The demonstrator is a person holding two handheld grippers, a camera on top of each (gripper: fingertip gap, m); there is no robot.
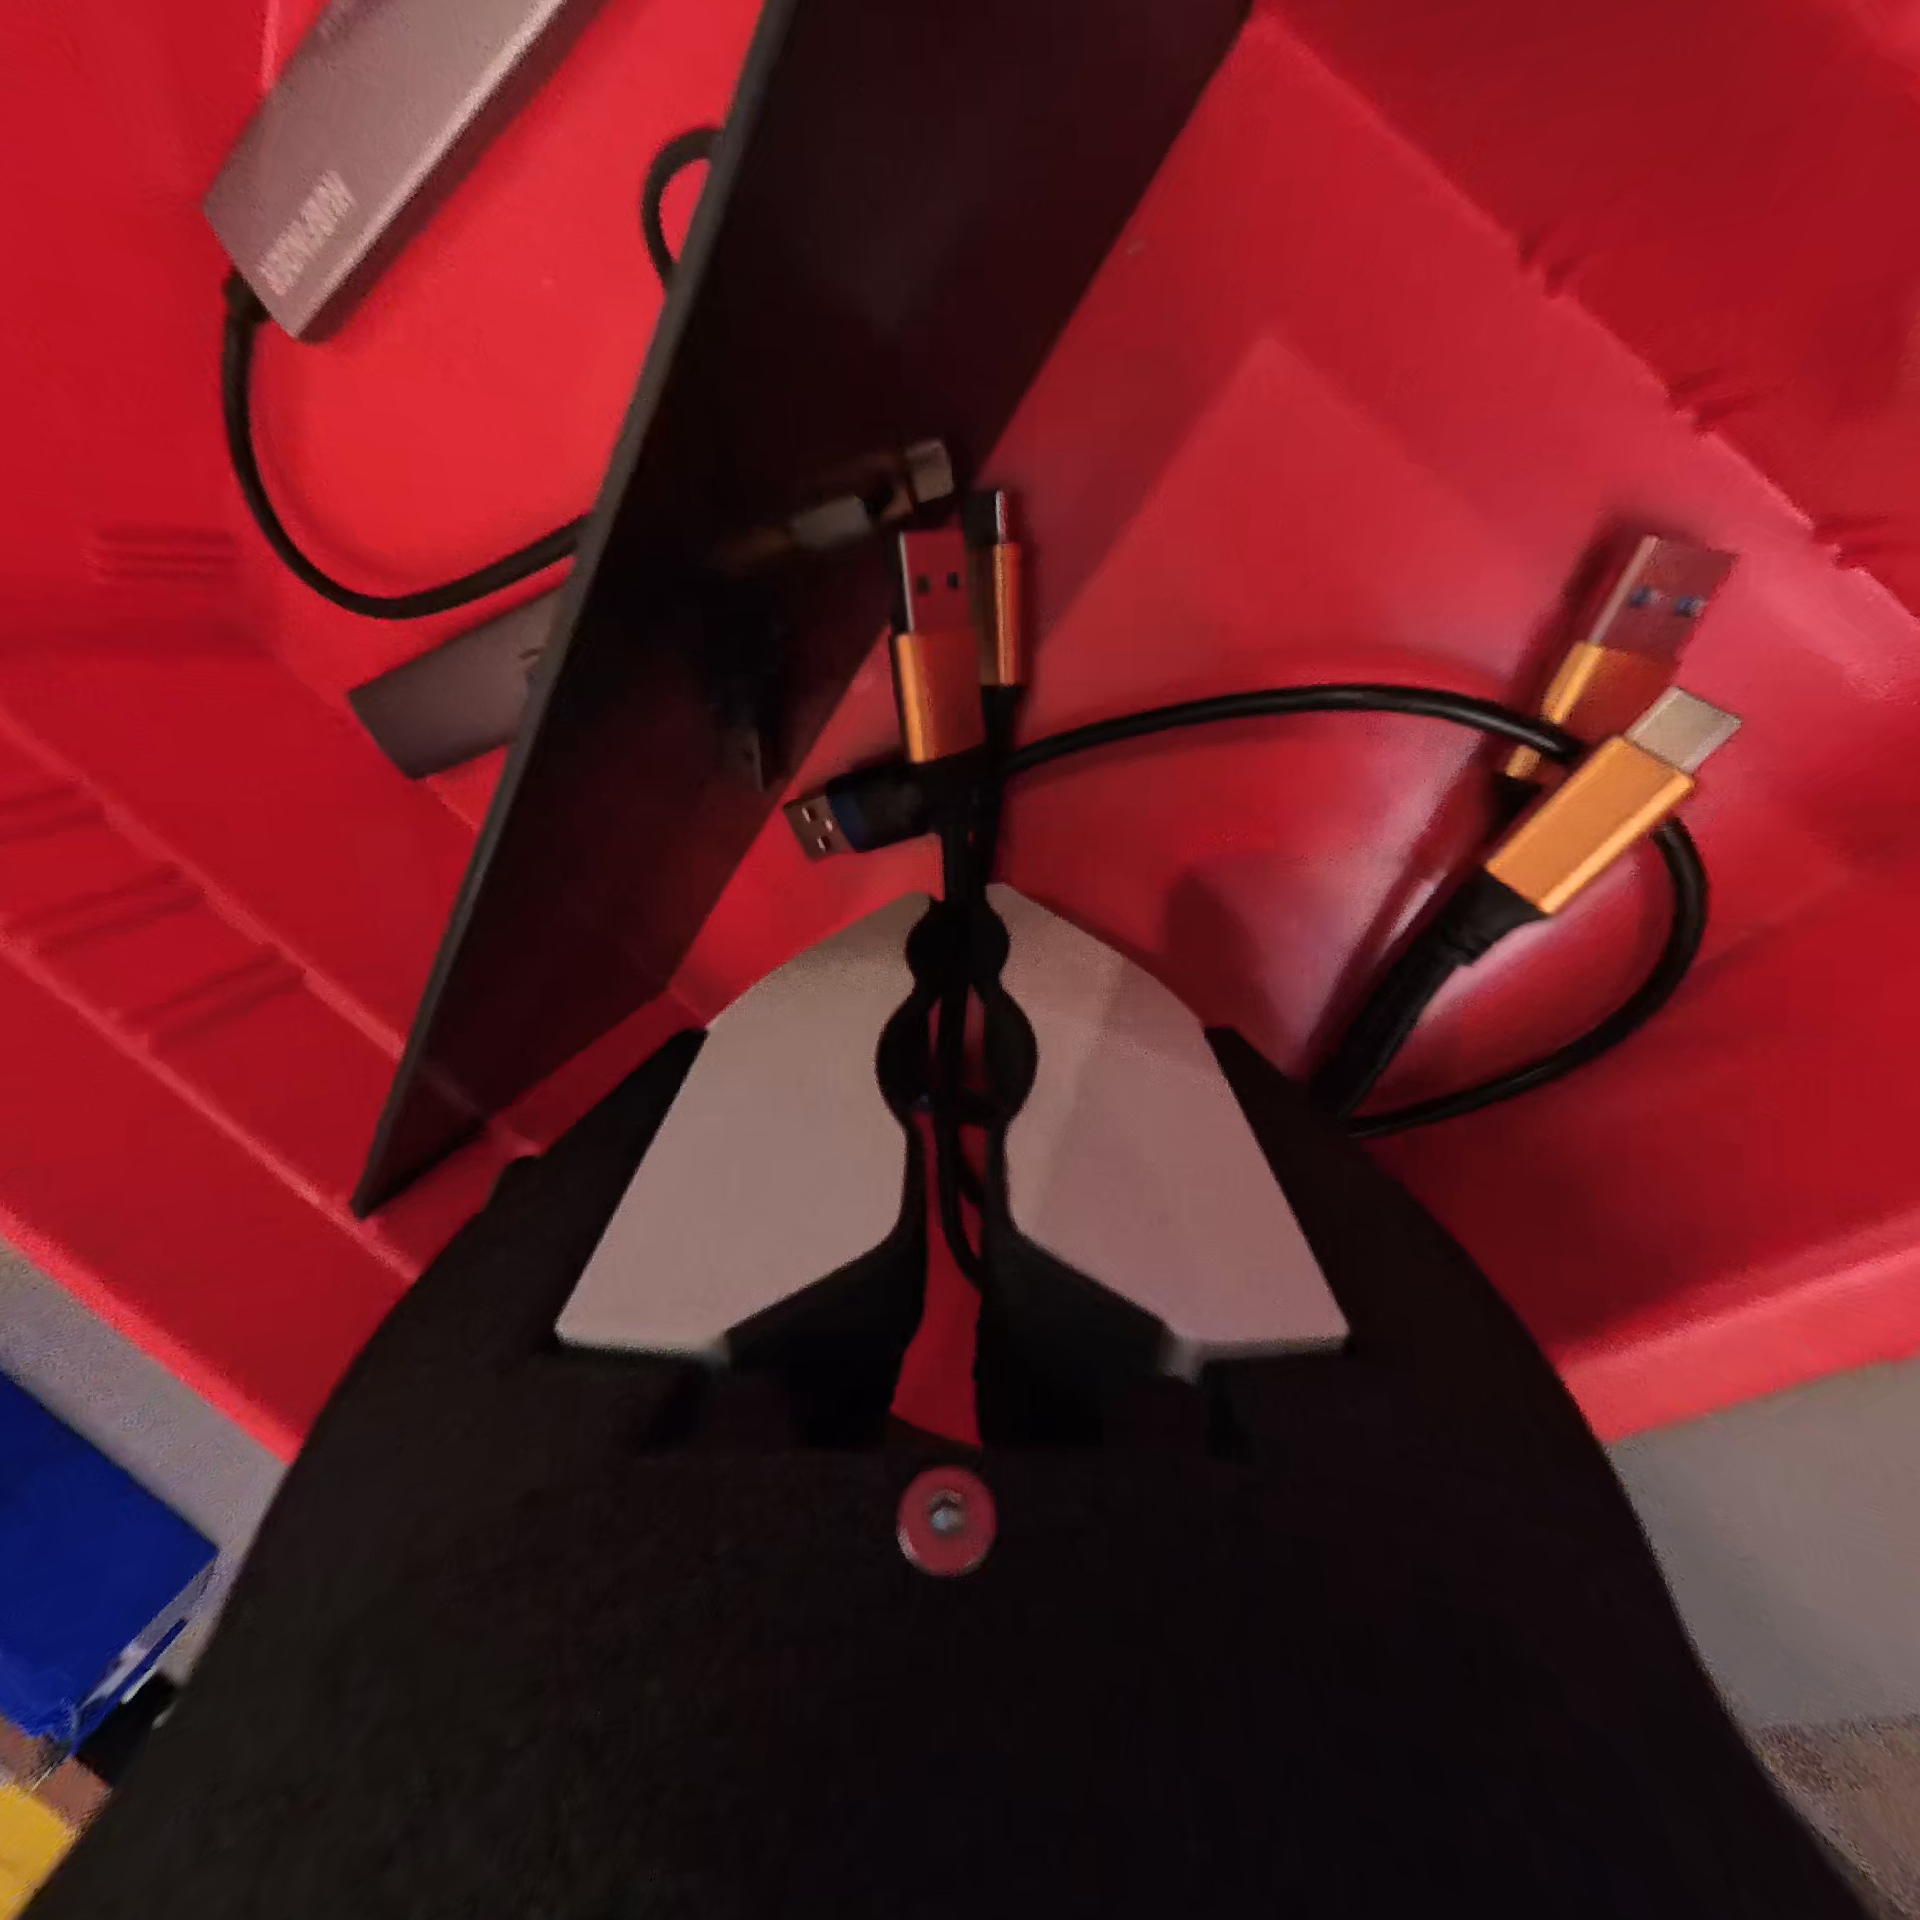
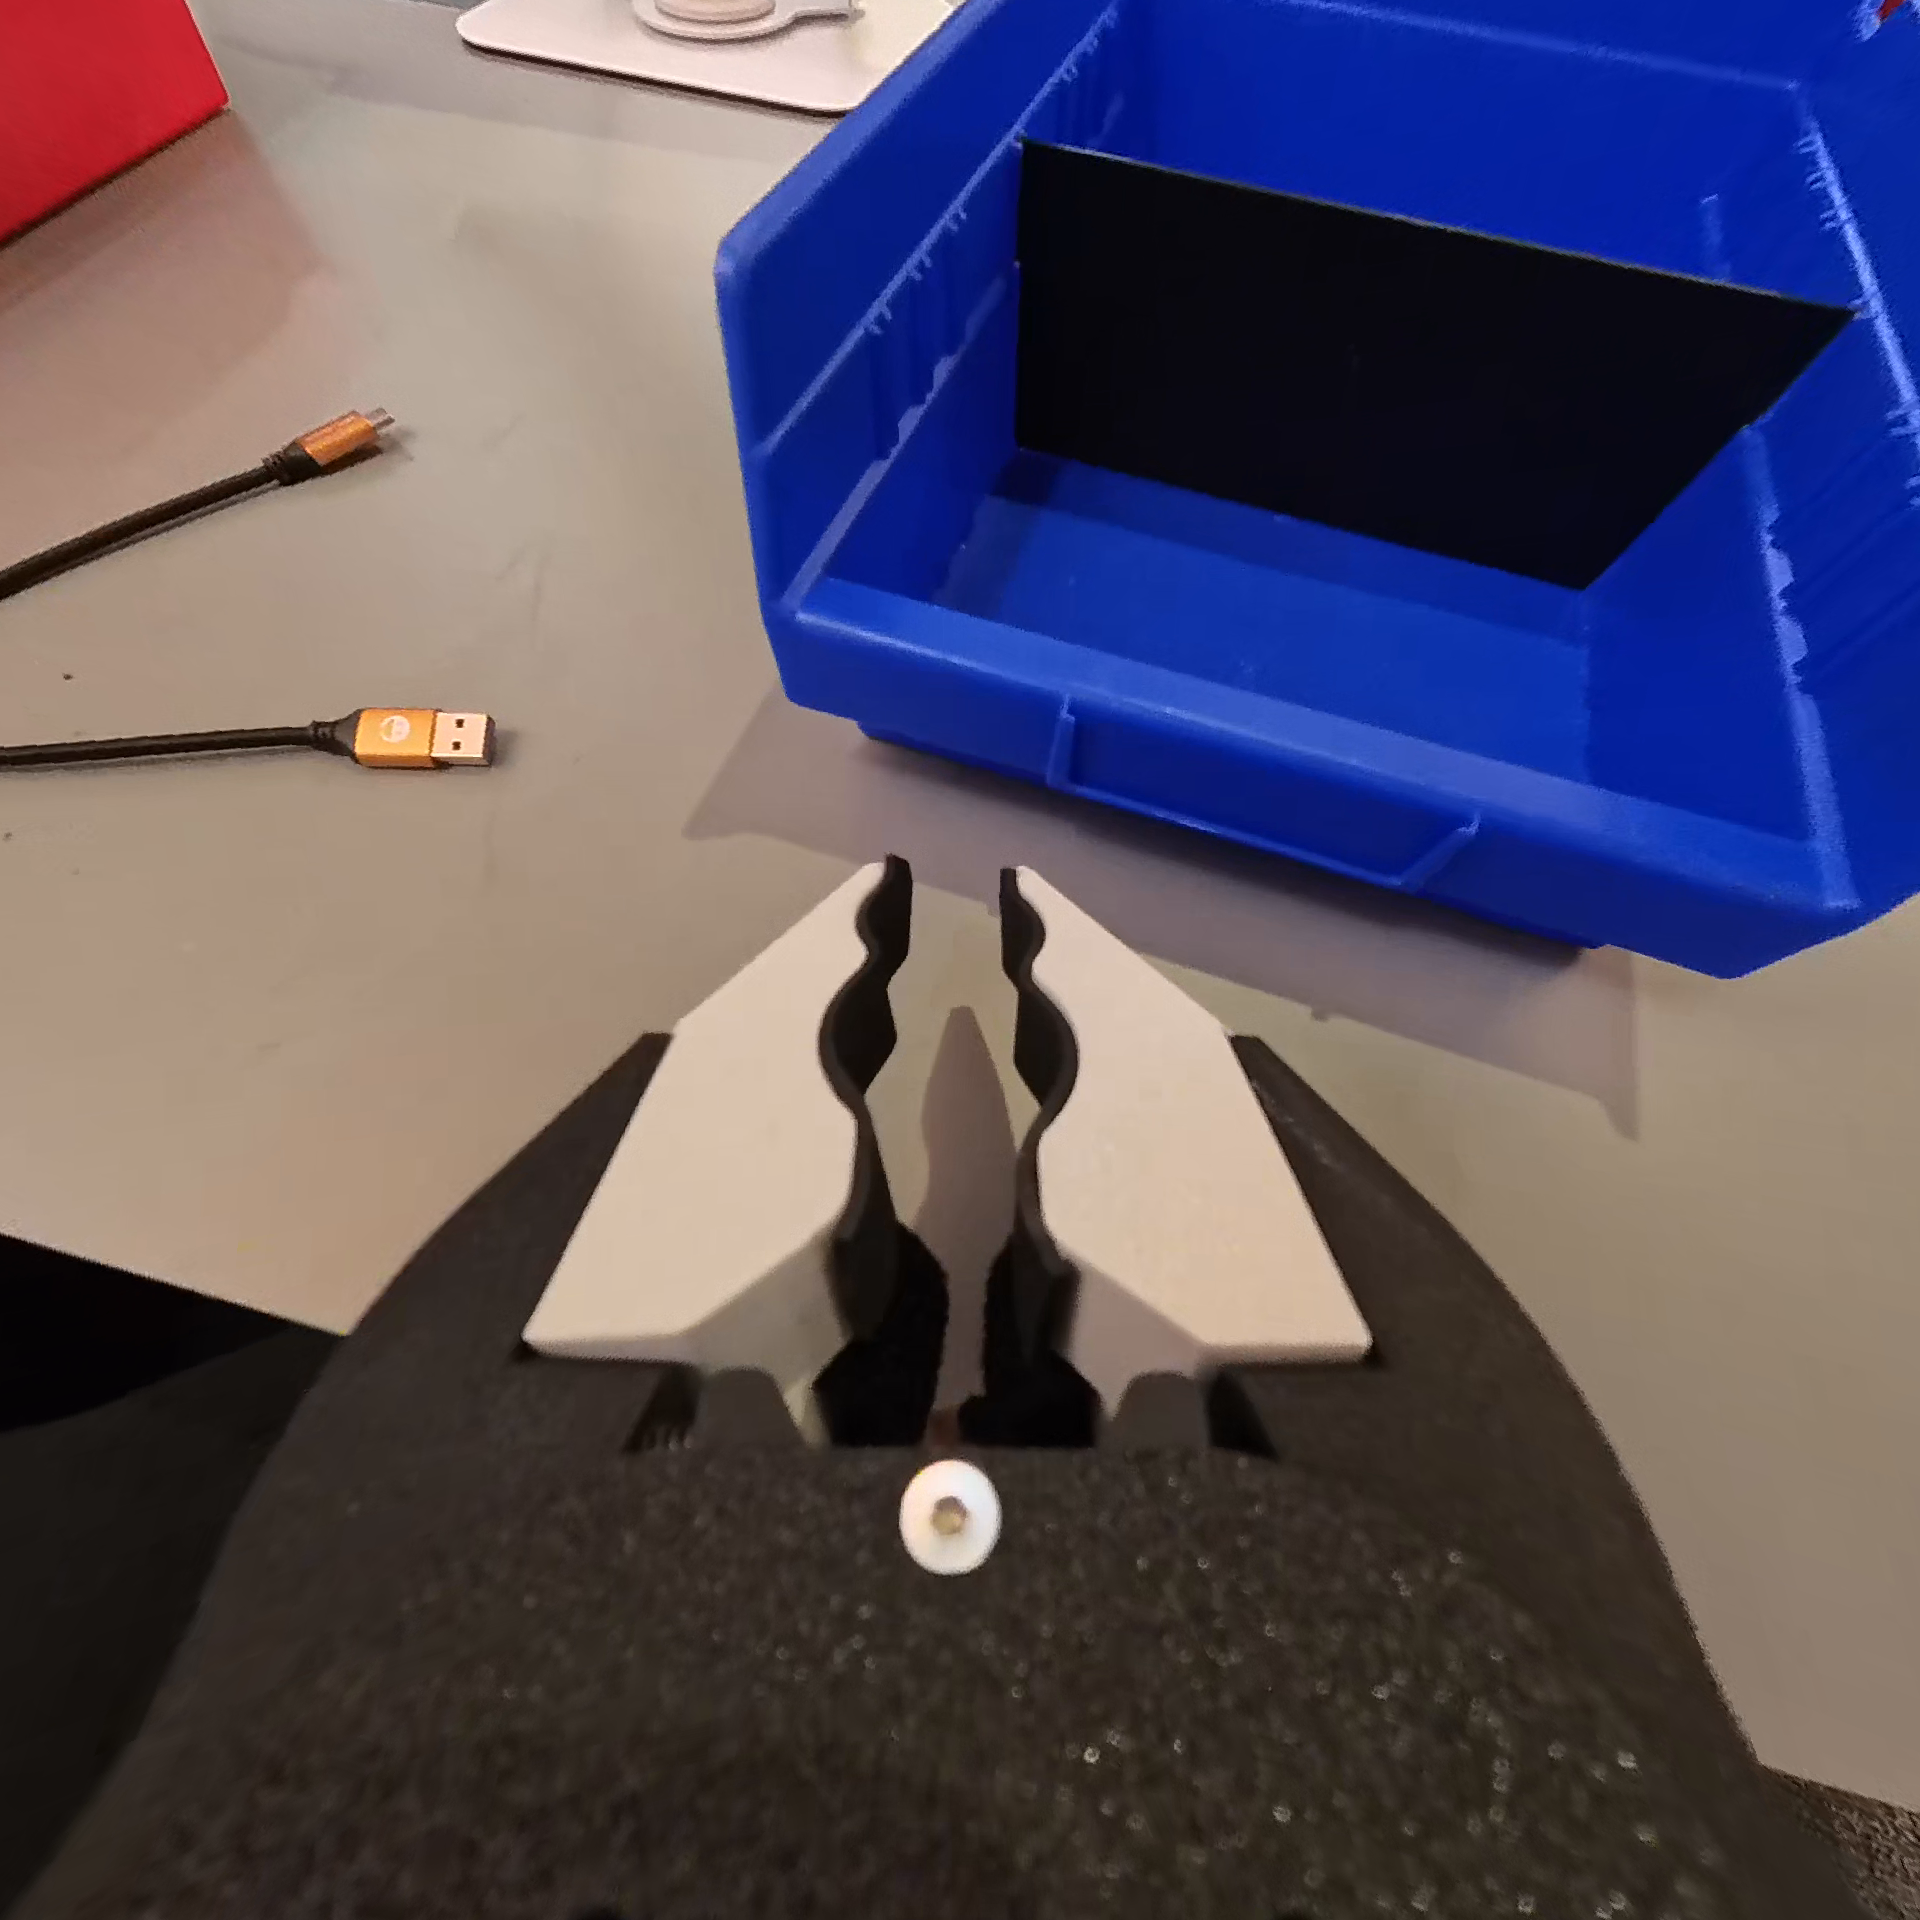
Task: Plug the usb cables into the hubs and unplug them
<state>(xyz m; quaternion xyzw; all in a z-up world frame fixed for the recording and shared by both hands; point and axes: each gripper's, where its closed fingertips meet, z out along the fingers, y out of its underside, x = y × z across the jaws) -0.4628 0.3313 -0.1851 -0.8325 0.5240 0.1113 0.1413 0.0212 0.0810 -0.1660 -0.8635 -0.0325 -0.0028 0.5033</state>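
In the left wrist view my left gripper (image 1: pixel 951 904) is inside a red bin (image 1: pixel 1351 312), shut on the black cords of a cable (image 1: pixel 961 831). The cable's two orange plugs (image 1: pixel 935 665) stick out ahead of the fingertips. A black USB plug (image 1: pixel 831 821) lies across just behind them. A grey hub (image 1: pixel 343 177) lies at the top left beyond a black divider (image 1: pixel 810 468), and a second grey hub (image 1: pixel 447 707) shows at the left. In the right wrist view my right gripper (image 2: pixel 956 878) is open and empty above the grey table (image 2: pixel 416 987).
More orange plugs (image 1: pixel 1600 769) on black cords lie at the right of the red bin. A blue bin (image 2: pixel 1351 675) with a black divider (image 2: pixel 1403 364) stands ahead right of my right gripper. Two orange-plugged cable ends (image 2: pixel 416 738) (image 2: pixel 338 436) lie on the table at the left. The tips of one gripper are about 55 centimetres away from the tips of the other. To the grey hub (image 1: pixel 343 177): left tips about 15 centimetres, right tips about 60 centimetres.
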